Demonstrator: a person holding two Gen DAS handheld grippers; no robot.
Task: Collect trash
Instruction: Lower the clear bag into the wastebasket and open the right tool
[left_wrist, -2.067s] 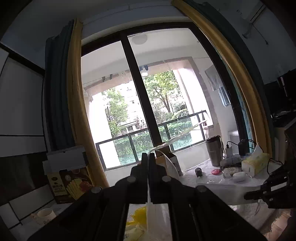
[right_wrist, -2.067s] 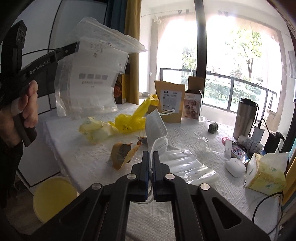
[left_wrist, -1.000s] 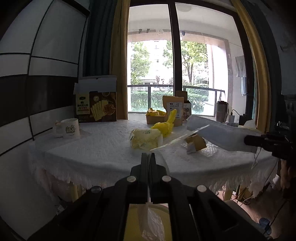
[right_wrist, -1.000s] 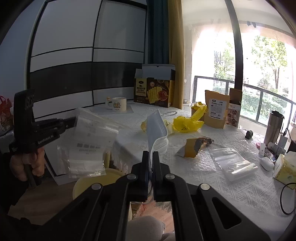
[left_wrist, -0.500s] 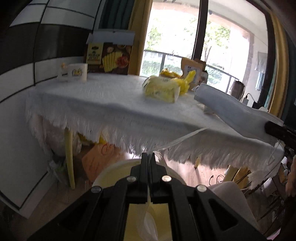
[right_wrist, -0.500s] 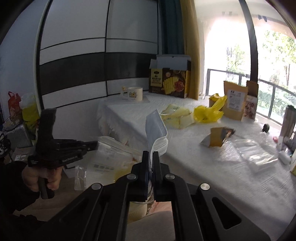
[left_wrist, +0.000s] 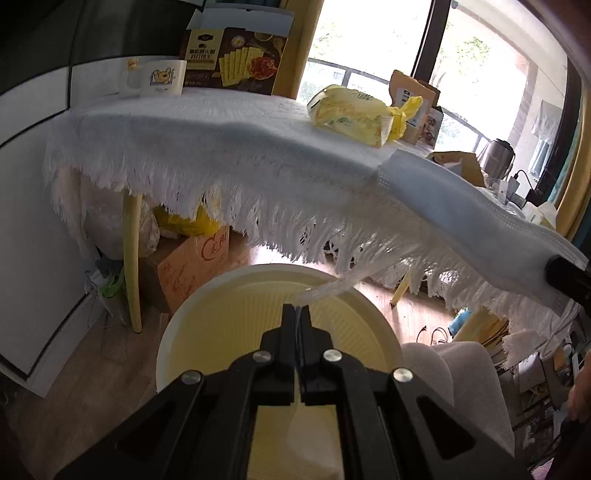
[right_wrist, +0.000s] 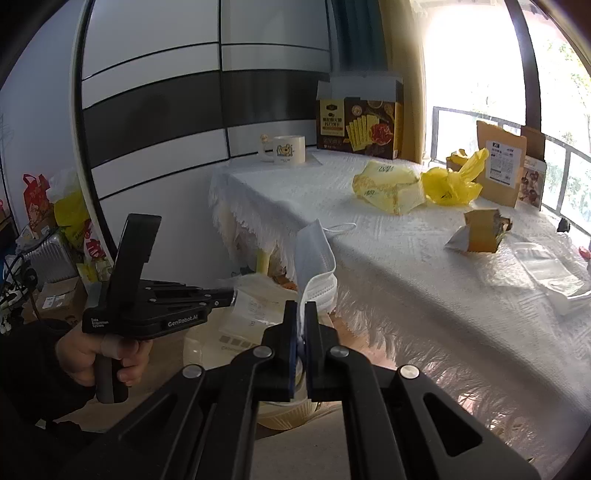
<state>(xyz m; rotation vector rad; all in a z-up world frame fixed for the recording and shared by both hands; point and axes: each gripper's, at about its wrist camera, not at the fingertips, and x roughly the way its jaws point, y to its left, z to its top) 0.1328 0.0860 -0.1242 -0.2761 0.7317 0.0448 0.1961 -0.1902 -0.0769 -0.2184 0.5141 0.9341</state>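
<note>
Left wrist view: the left gripper (left_wrist: 296, 314) is pinching a clear plastic bag (left_wrist: 325, 290) directly above the pale yellow bin (left_wrist: 192, 332), beside the table edge (left_wrist: 221, 195). Right wrist view: the right gripper (right_wrist: 302, 321) is clamping a face mask (right_wrist: 314, 258), holding it upright over the bin (right_wrist: 195, 350), off the table's (right_wrist: 424, 280) near edge.

Left claw (left_wrist: 296, 314) and right claw (right_wrist: 302, 320) both clamped, side by side.

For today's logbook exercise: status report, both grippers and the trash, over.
Left gripper shut on clear plastic bag, over yellow bin. Right gripper shut on face mask, beside bin. Nothing blocking.
</note>
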